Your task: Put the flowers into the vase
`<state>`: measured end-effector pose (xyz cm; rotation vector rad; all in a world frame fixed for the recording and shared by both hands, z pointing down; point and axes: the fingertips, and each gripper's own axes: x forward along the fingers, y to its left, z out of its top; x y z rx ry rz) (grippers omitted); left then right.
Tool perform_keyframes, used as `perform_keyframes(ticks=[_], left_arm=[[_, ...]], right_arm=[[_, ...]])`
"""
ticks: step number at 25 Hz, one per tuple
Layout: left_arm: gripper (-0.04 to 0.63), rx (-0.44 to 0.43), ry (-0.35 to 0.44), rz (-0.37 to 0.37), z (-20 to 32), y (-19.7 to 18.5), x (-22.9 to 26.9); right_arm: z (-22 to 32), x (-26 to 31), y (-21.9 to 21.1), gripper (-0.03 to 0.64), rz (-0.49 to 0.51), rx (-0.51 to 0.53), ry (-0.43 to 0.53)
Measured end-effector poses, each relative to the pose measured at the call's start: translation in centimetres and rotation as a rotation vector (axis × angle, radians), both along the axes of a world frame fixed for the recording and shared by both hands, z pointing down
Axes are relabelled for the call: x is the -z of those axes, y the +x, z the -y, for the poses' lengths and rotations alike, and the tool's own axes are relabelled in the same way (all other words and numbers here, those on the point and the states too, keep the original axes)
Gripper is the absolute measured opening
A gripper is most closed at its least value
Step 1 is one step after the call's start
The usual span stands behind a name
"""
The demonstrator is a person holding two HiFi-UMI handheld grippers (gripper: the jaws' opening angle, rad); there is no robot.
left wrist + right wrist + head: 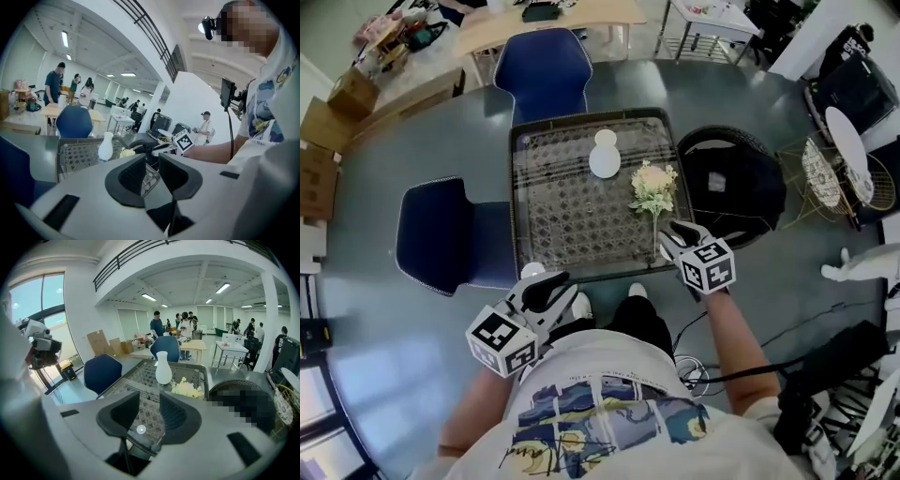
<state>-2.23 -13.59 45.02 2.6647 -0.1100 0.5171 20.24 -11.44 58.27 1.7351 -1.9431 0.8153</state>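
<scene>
A white vase (605, 155) stands upright at the far middle of the mesh-topped table (562, 220). To its right lies a bunch of pale yellow flowers (653, 187), the stem pointing toward me. My right gripper (675, 232) hovers at the table's near right edge, just by the stem's end, open and empty. My left gripper (555, 284) is off the table's near left corner, open with nothing in it. The right gripper view has the vase (162, 368) and flowers (187, 389) beyond the jaws. In the left gripper view the vase (105, 146) and flowers (125, 152) sit past the parted jaws.
One blue chair (546, 70) stands behind the table and another (450, 234) at its left. A round black wicker seat (736, 183) sits close to the table's right side, with wire chairs (825, 173) further right. People stand at tables far across the hall.
</scene>
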Motion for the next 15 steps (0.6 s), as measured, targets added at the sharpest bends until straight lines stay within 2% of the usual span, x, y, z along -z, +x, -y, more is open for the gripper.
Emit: perform_keyframes(ticks=[2,5,10,15], left_arm=[[0.088,0.058,-0.004,0.005,1.1,0.3,0.0],[0.013,0.149,0.007,0.019,2.7,1.8,0.6],[0.009,0.233,0.018,0.031,3.1,6.2,1.4],[0.009,0.325,-0.001,0.059,2.2,9.0,0.3]], right_arm=[[2.0,-0.8,2.4,0.118,-0.003,0.012,-0.015],[5.1,-1.8,6.2,0.118,0.028,0.02,-0.031],[9.1,-4.9,11.6,0.118,0.023,0.098,-0.087],[12.4,-10.0,14.5,0.137,0.075,0.168,-0.143]])
